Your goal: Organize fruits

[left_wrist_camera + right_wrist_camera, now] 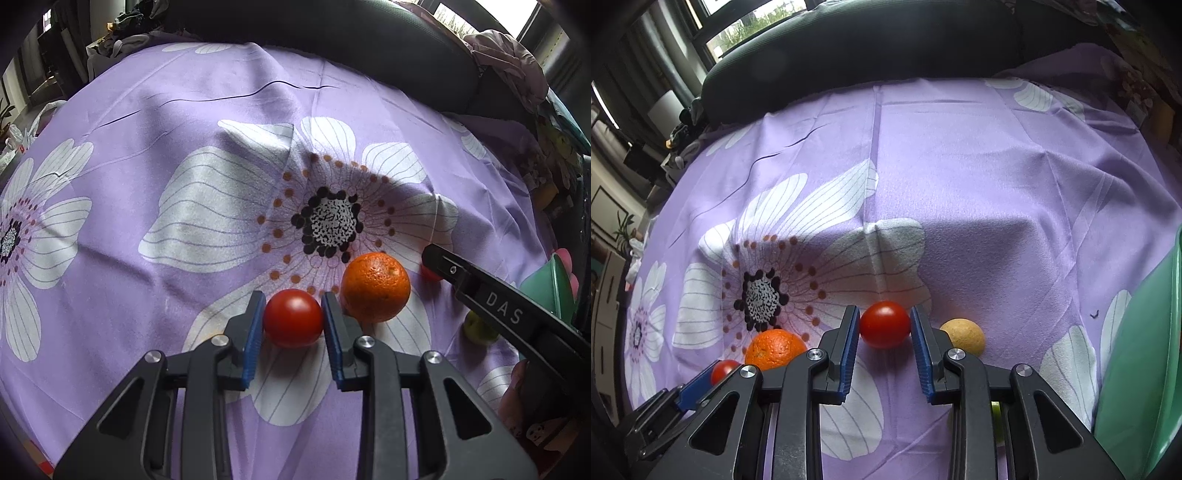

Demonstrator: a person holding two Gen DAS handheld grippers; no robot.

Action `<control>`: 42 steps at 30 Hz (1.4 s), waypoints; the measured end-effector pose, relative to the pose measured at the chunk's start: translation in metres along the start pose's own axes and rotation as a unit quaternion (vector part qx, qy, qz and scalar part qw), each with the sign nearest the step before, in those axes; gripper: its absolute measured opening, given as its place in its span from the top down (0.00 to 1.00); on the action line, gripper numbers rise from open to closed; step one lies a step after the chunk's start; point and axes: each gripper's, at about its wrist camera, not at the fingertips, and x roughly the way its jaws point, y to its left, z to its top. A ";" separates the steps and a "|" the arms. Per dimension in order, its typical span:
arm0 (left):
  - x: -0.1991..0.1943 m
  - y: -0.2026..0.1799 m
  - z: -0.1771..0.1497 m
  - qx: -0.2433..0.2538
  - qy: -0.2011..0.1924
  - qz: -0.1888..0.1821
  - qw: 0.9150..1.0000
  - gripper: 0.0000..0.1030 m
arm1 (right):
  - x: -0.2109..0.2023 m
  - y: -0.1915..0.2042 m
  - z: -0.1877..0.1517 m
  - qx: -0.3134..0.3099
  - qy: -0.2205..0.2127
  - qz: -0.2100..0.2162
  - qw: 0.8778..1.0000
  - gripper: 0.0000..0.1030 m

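Observation:
In the left wrist view my left gripper (293, 304) is shut on a small red tomato (293, 318) that rests on the purple flowered cloth (184, 129). An orange (375, 287) sits just right of it, touching the right finger. In the right wrist view my right gripper (885, 314) is shut on a second red tomato (885, 324). A tan round fruit (962, 336) lies to its right, and the orange (774, 349) to its left. A green fruit (478, 328) is half hidden under a finger of my right gripper (480, 295).
A green bowl (1145, 350) stands at the right edge of the cloth. A black padded chair back (886, 48) rises behind the far edge. Clutter and bags lie beyond the left side. The cloth has creases and folds.

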 end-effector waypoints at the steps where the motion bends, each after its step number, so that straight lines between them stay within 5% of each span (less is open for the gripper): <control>1: -0.001 -0.001 -0.001 0.001 -0.002 0.000 1.000 0.71 | 0.000 0.000 0.000 -0.002 0.000 0.000 1.000 0.71; 14: -0.009 0.001 -0.002 -0.003 -0.017 -0.009 1.000 0.71 | 0.000 -0.003 -0.003 0.010 0.009 0.008 1.000 0.71; 27: -0.037 -0.008 -0.003 -0.001 -0.071 -0.037 0.997 0.70 | -0.056 -0.026 -0.026 0.054 -0.045 0.034 0.997 0.71; 42: -0.047 -0.015 -0.004 0.005 -0.093 -0.058 0.994 0.70 | -0.070 -0.021 -0.027 0.049 -0.070 0.026 0.996 0.71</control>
